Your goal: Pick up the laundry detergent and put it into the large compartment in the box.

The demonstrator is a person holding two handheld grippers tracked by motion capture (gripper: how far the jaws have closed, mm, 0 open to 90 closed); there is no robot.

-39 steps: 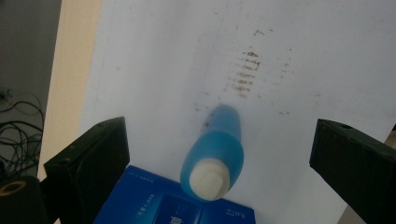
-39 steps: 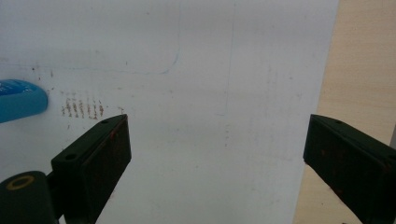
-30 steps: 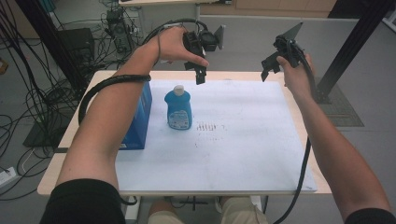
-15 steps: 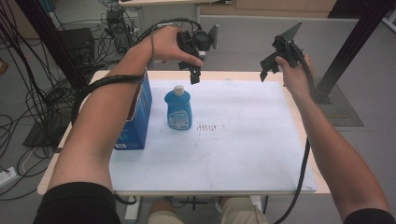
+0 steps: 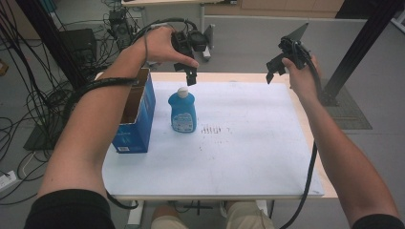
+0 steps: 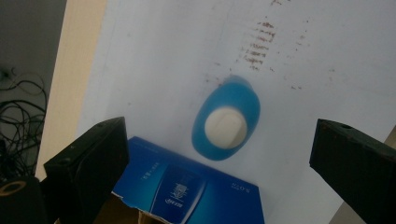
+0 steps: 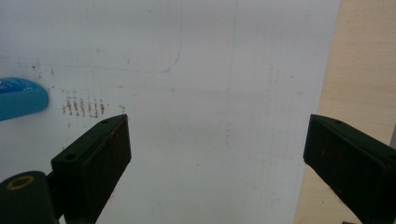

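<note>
A blue bottle (image 5: 182, 111) with a white cap (image 6: 225, 128) stands upright on the white table sheet (image 5: 239, 143). Beside it on the left stands an open blue carton (image 5: 134, 118). My left gripper (image 5: 191, 75) hangs in the air just above and behind the bottle's cap, pointing down, open and holding nothing. From above, the left gripper view looks straight down on the bottle (image 6: 226, 119), which lies between the spread jaws, with the carton (image 6: 187, 189) below it. My right gripper (image 5: 273, 70) is raised over the table's far right edge, open and empty. The bottle's base (image 7: 21, 99) shows at the left edge of the right gripper view.
Brown smudge marks (image 5: 214, 130) lie on the sheet right of the bottle. The wooden table edge (image 7: 364, 70) runs along the right. Black frame posts (image 5: 363, 43) and cables (image 5: 28, 95) stand around the table, on the floor.
My left gripper has drifted left and slightly back, from right of the bottle to nearly above its cap. The right gripper has hardly moved.
</note>
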